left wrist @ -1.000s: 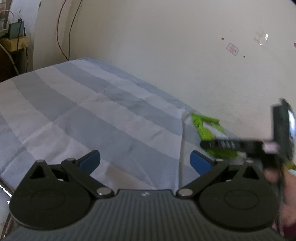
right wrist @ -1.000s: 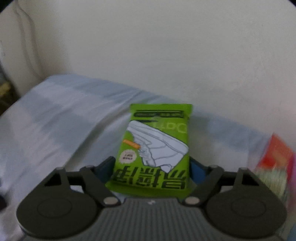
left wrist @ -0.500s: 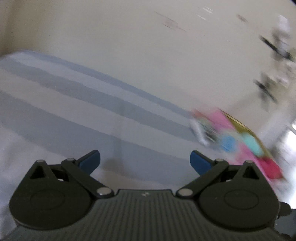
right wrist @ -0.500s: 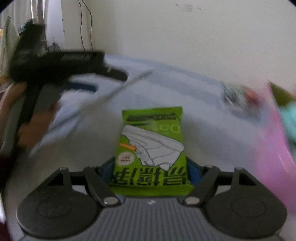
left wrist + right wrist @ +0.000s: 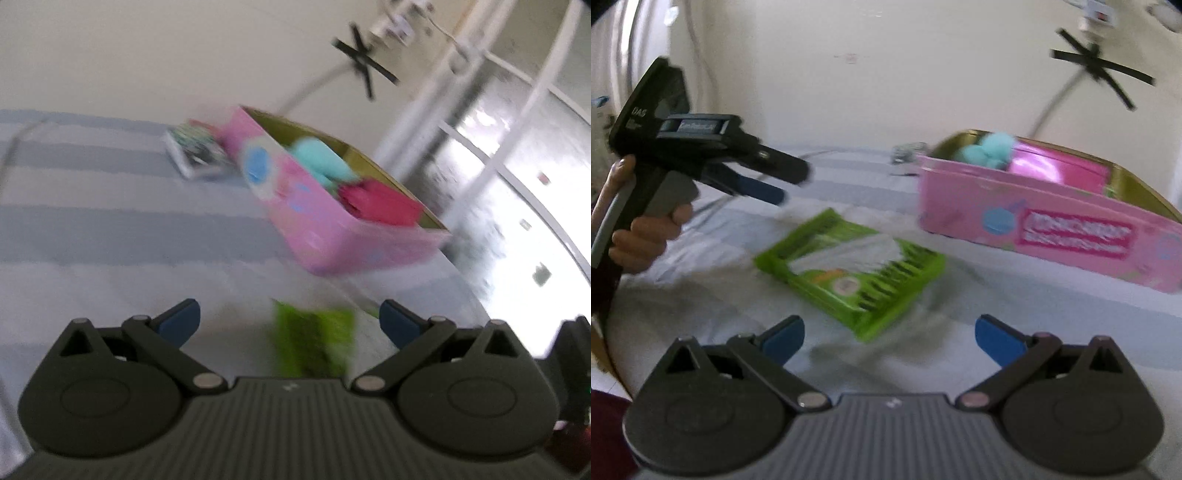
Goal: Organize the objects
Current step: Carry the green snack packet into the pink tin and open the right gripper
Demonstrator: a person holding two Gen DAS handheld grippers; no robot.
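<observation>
A green snack packet (image 5: pixel 849 273) lies flat on the striped bedsheet, just ahead of my right gripper (image 5: pixel 890 332), which is open and empty. The packet also shows blurred in the left wrist view (image 5: pixel 314 339), between the open fingers of my left gripper (image 5: pixel 290 317), which holds nothing. The left gripper also shows in the right wrist view (image 5: pixel 775 181), up to the left of the packet. A pink tin box (image 5: pixel 1052 225) stands right of the packet, holding a teal fluffy thing (image 5: pixel 986 147) and a pink item (image 5: pixel 1060 166).
The box also shows in the left wrist view (image 5: pixel 332 229), with a small printed packet (image 5: pixel 195 155) behind it. A pale wall runs behind the bed. A white window frame (image 5: pixel 517 129) is at the right.
My right gripper has let go of the green packet, which now lies on the sheet. Both grippers have swung right toward the pink box.
</observation>
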